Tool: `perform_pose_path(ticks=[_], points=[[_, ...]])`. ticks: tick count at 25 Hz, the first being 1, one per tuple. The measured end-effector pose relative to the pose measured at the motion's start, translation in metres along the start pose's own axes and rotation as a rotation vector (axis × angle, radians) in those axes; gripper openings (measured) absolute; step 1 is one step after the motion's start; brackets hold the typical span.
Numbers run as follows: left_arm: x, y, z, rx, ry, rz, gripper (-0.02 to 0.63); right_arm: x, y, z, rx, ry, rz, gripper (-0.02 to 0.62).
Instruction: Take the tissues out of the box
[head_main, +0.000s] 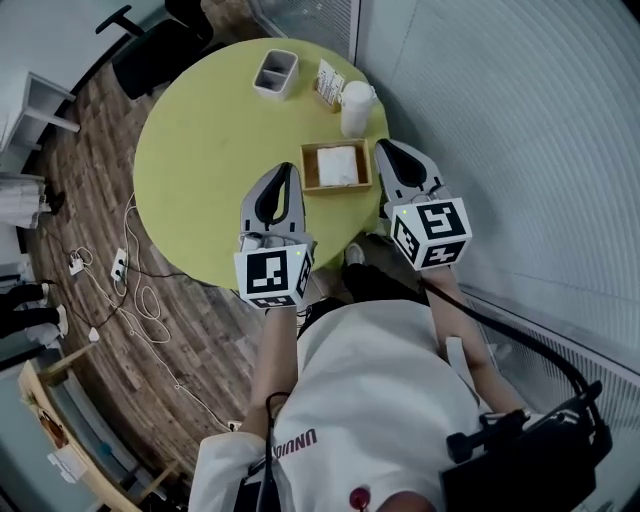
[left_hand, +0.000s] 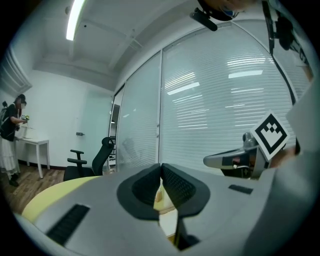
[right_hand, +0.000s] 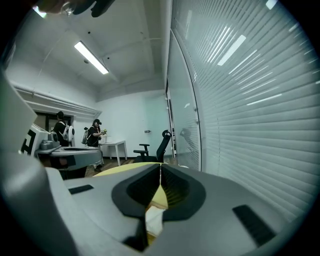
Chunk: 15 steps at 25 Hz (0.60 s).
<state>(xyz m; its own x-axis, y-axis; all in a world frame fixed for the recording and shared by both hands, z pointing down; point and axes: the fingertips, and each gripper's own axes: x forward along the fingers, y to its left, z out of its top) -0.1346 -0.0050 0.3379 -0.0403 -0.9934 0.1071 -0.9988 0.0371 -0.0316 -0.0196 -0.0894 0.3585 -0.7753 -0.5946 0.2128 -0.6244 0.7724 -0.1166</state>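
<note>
Two grippers, both w/ jaws closed on nothing, that's the short version. Nearest the cam is the person's torso in a white shirt, arms held out fwd. Left gripper (head_main: 290, 170) reaches in over the near edge of the counter (head_main: 200, 150), tip just beside the box's left side. Right gripper (head_main: 385, 146) is on the other side, tip just beside the box's right side. In each gripper view the pads meet at the tip w/ nothing btwn them, just a sliver of yellow counter and smth white peeking thru the gap below.

Box (head_main: 307, 170) is a shallow wooden one lying flat btwn the two grippers, near the counter's right edge. Tissues (head_main: 338, 163) are a white stack inside it, untouched afaict. Past it there's a white cup (head_main: 356, 108), a packet (head_main: 328, 84) and a grey caddy (head_main: 275, 73) at the far edge.

Imo this is the approach step, nothing pulled out yet. Next move prob needs one set of jaws to open, tip down into the box and pinch the top tissue. Other gripper could pin the box rim so it doesn't slide or lift w/ the stack.
</note>
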Motion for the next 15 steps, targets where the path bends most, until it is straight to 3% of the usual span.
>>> perform_pose_path(ticks=[7,15], points=[[0.022,0.005,-0.012,-0.031,0.047,0.048,0.025,0.015,-0.016,0.008,-0.011,-0.001,0.049,0.02],[0.046,0.002,-0.026,-0.039,0.109,0.005,0.025,0.026,-0.033,0.008,0.016,-0.005,0.037,0.02]])
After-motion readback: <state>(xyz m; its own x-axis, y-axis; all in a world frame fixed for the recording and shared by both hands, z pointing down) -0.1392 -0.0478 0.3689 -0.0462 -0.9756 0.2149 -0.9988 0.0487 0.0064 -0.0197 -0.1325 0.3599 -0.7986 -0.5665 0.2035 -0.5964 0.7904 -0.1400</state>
